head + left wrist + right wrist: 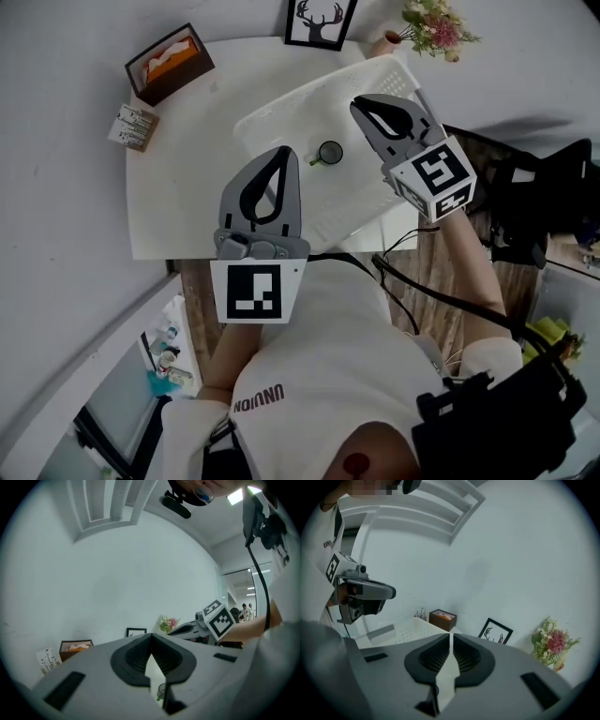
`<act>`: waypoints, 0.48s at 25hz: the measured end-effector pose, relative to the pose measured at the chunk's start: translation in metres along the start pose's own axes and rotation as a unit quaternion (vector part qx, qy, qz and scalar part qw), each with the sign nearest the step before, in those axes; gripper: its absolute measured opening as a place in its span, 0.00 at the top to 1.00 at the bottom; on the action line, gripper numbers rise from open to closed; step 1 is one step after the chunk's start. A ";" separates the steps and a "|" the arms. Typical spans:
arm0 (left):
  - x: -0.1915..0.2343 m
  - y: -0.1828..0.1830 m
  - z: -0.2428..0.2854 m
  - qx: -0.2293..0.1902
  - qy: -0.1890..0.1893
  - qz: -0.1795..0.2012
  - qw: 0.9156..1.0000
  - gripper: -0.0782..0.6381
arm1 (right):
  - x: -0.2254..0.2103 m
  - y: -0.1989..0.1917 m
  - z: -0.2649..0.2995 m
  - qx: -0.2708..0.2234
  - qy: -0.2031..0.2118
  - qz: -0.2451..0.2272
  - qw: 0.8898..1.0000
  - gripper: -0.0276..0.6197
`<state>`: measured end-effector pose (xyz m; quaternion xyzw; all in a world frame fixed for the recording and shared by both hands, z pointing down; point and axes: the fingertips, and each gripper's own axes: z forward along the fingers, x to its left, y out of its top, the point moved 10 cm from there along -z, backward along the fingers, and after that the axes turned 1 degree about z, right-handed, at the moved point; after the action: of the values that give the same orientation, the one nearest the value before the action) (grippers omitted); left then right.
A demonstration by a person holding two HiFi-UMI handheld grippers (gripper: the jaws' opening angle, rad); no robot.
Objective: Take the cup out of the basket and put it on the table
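Head view: cup (329,152) sits in basket (281,108). I hold left gripper (285,152) and right gripper (359,104) near it, fingers (236,187) pinched together, holding nothing, ready to reach in.

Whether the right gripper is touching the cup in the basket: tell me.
Apart. The head view shows a bare strip of the basket between the cup and the right gripper, whose jaws are shut on nothing.
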<state>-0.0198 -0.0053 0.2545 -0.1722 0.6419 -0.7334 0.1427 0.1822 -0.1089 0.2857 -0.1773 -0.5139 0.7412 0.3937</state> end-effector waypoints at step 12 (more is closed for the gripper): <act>0.021 -0.017 0.011 0.024 -0.016 -0.003 1.000 0.87 | -0.001 -0.027 0.045 0.090 0.090 -0.013 0.992 0.78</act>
<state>-0.0335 -0.0222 0.2740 -0.1824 0.6215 -0.7461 0.1541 0.1639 -0.1334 0.3282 -0.2003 -0.4100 0.7601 0.4626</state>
